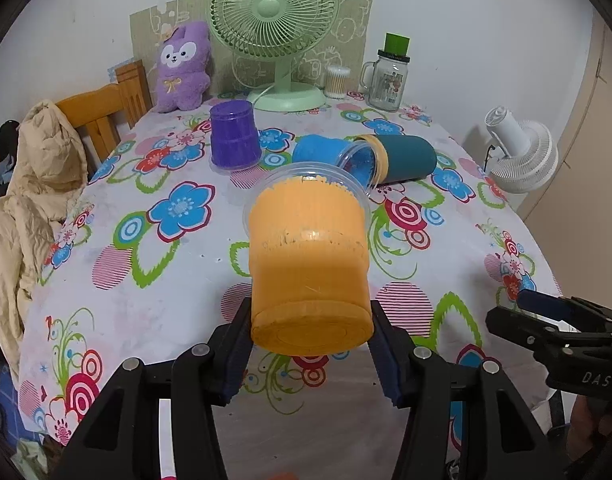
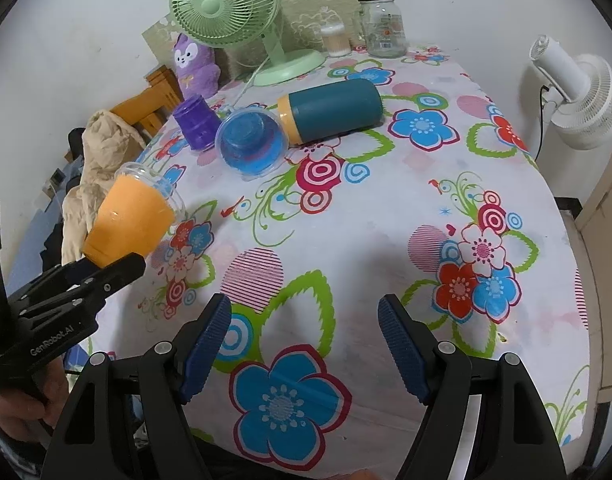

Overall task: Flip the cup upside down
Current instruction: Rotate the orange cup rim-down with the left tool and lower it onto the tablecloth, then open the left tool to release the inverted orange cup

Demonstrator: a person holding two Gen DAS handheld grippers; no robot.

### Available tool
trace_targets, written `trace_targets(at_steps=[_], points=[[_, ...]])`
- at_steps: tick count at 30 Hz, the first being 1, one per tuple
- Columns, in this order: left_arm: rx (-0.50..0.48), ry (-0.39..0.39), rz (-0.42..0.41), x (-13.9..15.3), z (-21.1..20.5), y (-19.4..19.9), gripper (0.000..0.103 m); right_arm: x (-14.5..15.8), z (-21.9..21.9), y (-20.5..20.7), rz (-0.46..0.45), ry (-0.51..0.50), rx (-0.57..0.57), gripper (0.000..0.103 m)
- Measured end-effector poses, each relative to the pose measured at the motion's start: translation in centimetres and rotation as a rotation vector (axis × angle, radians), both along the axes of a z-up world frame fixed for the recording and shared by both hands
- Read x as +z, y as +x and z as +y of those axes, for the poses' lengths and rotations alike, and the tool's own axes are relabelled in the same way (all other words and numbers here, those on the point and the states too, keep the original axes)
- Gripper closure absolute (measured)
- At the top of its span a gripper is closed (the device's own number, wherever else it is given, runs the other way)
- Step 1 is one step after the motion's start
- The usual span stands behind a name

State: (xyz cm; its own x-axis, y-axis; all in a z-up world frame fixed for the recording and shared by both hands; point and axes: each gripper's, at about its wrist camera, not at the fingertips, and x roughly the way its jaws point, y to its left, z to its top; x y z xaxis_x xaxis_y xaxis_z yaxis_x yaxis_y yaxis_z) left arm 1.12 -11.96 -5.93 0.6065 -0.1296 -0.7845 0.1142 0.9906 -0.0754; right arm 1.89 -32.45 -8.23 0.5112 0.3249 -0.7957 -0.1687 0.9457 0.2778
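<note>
- The left wrist view shows the orange cup [image 1: 309, 264] from its closed base, with the base toward the camera and the clear rim pointing away toward the far end of the table [image 1: 146, 280].
- The right wrist view shows the same cup [image 2: 132, 216] from the side, lifted above the table's left edge, which the left view cannot make plain.
- Only the right view shows the bare skin of the person's left hand [image 2: 22, 396] under the tool.
- The left gripper [image 1: 310, 344] clamps the cup near its base, one blue pad on each side.
- The right gripper [image 2: 306, 340] hangs low over the flowered cloth, its fingers spread wide with nothing between them.
- The cup's long axis is tilted, base low and near the gripper, open mouth higher and farther off.
- Farther back, a purple cup [image 1: 235, 136] stands mouth down, and a blue cup [image 2: 252, 144] lies on its side beside a teal tumbler [image 2: 330, 110].
</note>
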Motion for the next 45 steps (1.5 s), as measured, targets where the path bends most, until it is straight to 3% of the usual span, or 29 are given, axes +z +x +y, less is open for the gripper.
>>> trace_targets(at_steps=[37,45], points=[[-0.022,-0.004,0.048,0.1,0.4,-1.3,0.047,-0.7,1.5,0.2,0.018,-0.002,0.036,0.025],[-0.020,-0.007,0.051,0.0,0.4,-1.3,0.040,-0.8,2.0,0.3,0.022,-0.008,0.041,0.025]])
